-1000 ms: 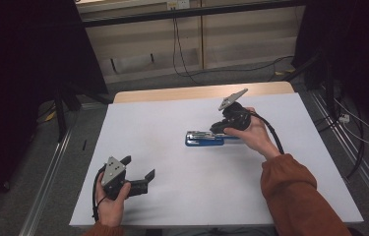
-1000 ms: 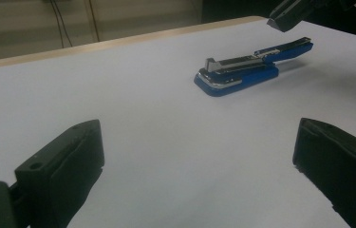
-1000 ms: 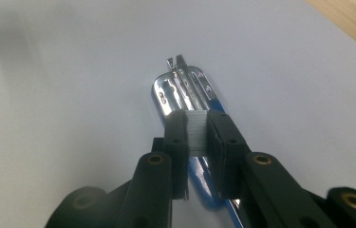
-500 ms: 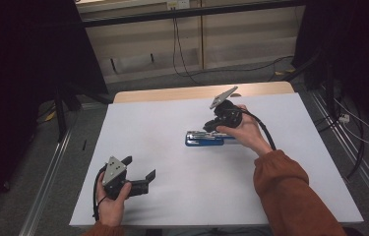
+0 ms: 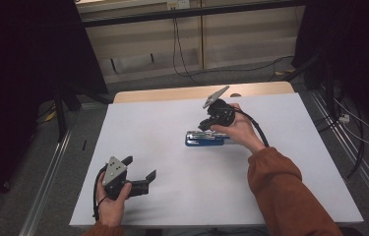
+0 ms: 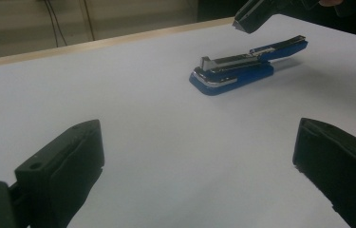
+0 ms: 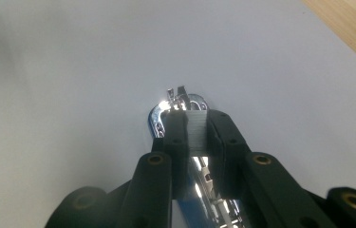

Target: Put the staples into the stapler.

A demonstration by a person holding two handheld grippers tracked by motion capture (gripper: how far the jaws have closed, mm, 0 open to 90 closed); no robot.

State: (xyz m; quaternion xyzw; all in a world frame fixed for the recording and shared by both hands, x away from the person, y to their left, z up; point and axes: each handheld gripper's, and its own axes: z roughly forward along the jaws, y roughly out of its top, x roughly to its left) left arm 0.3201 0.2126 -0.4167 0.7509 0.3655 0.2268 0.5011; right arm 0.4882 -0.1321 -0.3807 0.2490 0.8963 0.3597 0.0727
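The right gripper (image 5: 205, 127), jaws nearly together and empty, hangs just above the blue stapler (image 5: 205, 138) mid-table, seemingly to press it, while the left gripper (image 5: 141, 173) waits spread wide at seven o'clock.

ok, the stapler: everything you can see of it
The stapler is blue with a chrome metal magazine, lying flat on the white table near its middle. In the left gripper view its top arm is lifted off the base, which exposes the shiny staple channel. The right gripper hovers just over its rear end; in the right gripper view its nearly shut jaws sit over the chrome part, but whether they touch it can't be told.
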